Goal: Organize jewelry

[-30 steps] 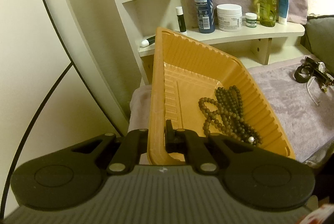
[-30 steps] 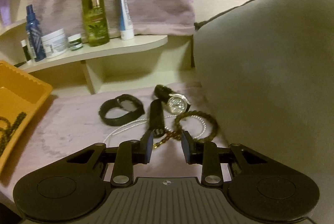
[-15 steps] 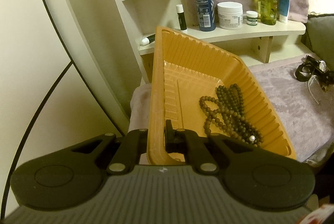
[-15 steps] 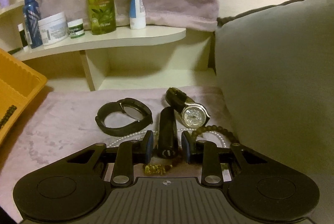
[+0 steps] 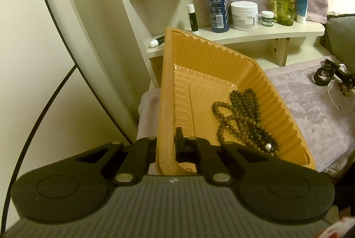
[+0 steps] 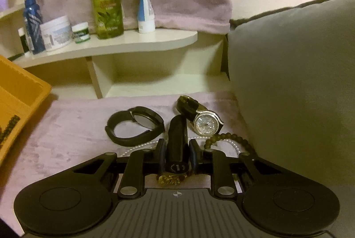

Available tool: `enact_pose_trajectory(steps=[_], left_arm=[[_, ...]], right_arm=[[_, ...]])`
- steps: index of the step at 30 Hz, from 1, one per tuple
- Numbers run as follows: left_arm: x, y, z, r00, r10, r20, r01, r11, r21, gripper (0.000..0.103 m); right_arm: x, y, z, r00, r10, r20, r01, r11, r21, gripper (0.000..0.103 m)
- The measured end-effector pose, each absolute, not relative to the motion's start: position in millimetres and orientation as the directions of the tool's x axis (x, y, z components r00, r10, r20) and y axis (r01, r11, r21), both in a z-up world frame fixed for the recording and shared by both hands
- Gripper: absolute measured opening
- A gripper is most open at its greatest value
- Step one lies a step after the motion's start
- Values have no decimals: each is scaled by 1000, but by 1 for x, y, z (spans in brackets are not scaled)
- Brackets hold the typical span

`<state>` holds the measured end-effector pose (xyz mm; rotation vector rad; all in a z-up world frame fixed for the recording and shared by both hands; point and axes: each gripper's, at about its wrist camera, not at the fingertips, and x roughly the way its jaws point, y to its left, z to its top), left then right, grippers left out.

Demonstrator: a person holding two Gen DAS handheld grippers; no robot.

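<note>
Left tongs (image 5: 166,144) kept clenched on orange tray (image 5: 221,73) rim, bead necklace (image 5: 246,120) inside. Right tongs (image 6: 176,154) advanced, closing around black tube (image 6: 176,144), lower centre; pads not yet pressed. Pickup judged imminent.

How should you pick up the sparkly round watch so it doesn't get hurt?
Probably by the black leather strap behind the sparkly silver round-faced watch, not its face. The strap stands up in a loop off the mauve fuzzy cloth, so fingers could close across it, coming down from above on the shelf side, away from the brown bead bracelet by the face.
</note>
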<state>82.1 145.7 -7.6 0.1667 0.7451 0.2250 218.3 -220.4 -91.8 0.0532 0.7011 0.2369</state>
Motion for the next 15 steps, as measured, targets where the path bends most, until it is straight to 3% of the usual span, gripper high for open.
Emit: enact_pose_trajectory(steps=[6,15], left_arm=[[82,145,-8,714,258,-650,-139,963,230,4],[81,146,-6,717,253,-650,-133,964,228,4]], right_arm=[[192,-218,-71,748,278,-603,-218,961,173,22],[169,-171,-47,693,464,-552,-367,886,283,22]])
